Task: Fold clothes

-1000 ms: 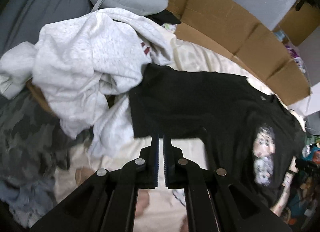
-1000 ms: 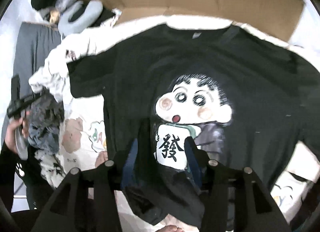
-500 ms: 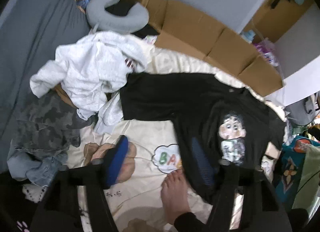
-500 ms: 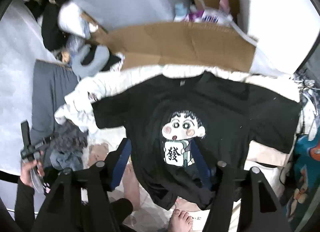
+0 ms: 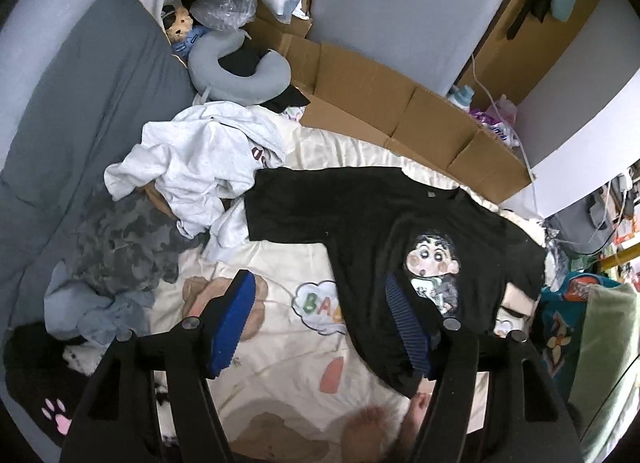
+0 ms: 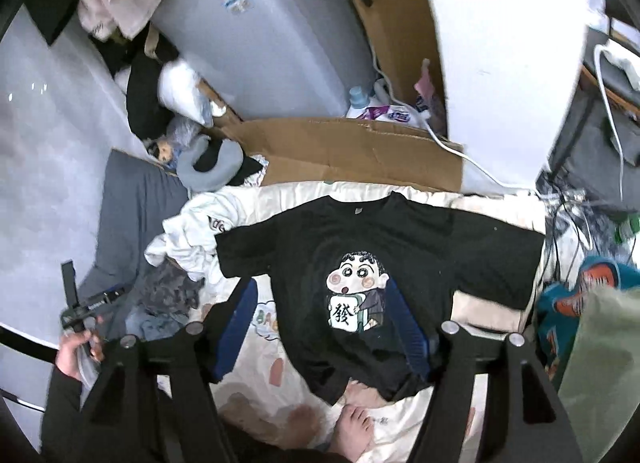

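**Black T-shirt spread flat below 2 parted grippers**

Left gripper (image 5: 320, 319) gapes wide, gripping nothing; right gripper (image 6: 324, 327), jaws just widening, likewise bare; black T-shirt (image 6: 400, 239) lies flat on the cream blanket (image 5: 280, 343) beneath both; white clothes pile (image 5: 200, 159) farther left.

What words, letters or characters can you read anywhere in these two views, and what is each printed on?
"發": on the tile in the cartoon print of the black T-shirt.
"BA", rest covered: coloured letters in a cloud on the cream blanket.
White sweatshirt: dark letters, folded, unreadable.
Label on the grey roll: too blurred.
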Demonstrator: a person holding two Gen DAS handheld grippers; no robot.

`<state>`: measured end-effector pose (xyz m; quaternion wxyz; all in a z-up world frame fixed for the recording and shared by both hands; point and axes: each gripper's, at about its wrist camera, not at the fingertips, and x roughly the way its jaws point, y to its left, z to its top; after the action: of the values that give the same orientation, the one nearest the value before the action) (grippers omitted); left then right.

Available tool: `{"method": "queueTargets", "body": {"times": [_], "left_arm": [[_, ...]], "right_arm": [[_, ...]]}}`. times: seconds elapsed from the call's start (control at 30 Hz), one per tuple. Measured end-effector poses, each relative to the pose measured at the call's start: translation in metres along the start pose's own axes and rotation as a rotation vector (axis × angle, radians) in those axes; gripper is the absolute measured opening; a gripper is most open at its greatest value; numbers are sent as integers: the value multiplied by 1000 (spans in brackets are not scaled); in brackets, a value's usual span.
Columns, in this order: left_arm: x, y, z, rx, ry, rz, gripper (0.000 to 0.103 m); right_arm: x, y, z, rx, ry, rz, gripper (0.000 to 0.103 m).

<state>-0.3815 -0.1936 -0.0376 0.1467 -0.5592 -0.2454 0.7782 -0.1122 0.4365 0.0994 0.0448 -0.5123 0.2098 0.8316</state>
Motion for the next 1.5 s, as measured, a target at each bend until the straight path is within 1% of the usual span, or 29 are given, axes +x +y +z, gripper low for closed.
{"method": "queueTargets", "body": {"times": [0.1, 0.17, 0.33, 0.37, 0.43, 0.53, 0.6, 0.73, 0.87, 1.0, 1.07, 1.17, 1.27, 1.33, 1.5], "left_arm": [[-4, -5, -8, 35, -25, 0, 69], [-2, -3, -18, 14, -25, -29, 69], [3, 2, -39, 15, -29, -36, 69], [5, 3, -43, 18, -29, -34, 69], [10, 8, -49, 14, -26, -33, 69], [17, 17, -57, -12, -14, -39, 69], [20, 19, -63, -7, -7, -39, 69], [26, 18, -72, 41, 2, -49, 69], [38, 20, -84, 71, 24, -65, 69], [60, 21, -99, 76, 59, -78, 69], [72, 19, -106, 82, 72, -82, 69], [90, 11, -118, 91, 70, -112, 69], [103, 1, -127, 107, 73, -149, 69], [115, -6, -132, 127, 88, -153, 69], [159, -10, -144, 148, 162, -171, 69]], "right_arm": [[-17, -14, -15, -6, -5, -33, 66], [-25, -29, -28, 13, -7, -38, 66], [-53, -66, -57, 39, -13, -46, 66], [-58, -74, -63, 41, -10, -56, 66], [-66, -88, -73, 59, -5, -120, 66], [-80, -107, -86, 76, -8, -153, 66], [-84, -117, -95, 75, -9, -163, 66], [-80, -134, -118, 65, 8, -200, 66], [-62, -150, -150, 74, 22, -203, 66], [-27, -160, -188, 73, 41, -193, 66], [-5, -167, -206, 94, 62, -192, 66], [25, -179, -227, 115, 94, -201, 66], [50, -189, -242, 139, 113, -210, 66], [64, -195, -250, 154, 117, -205, 66], [100, -208, -266, 197, 123, -205, 66]]}}
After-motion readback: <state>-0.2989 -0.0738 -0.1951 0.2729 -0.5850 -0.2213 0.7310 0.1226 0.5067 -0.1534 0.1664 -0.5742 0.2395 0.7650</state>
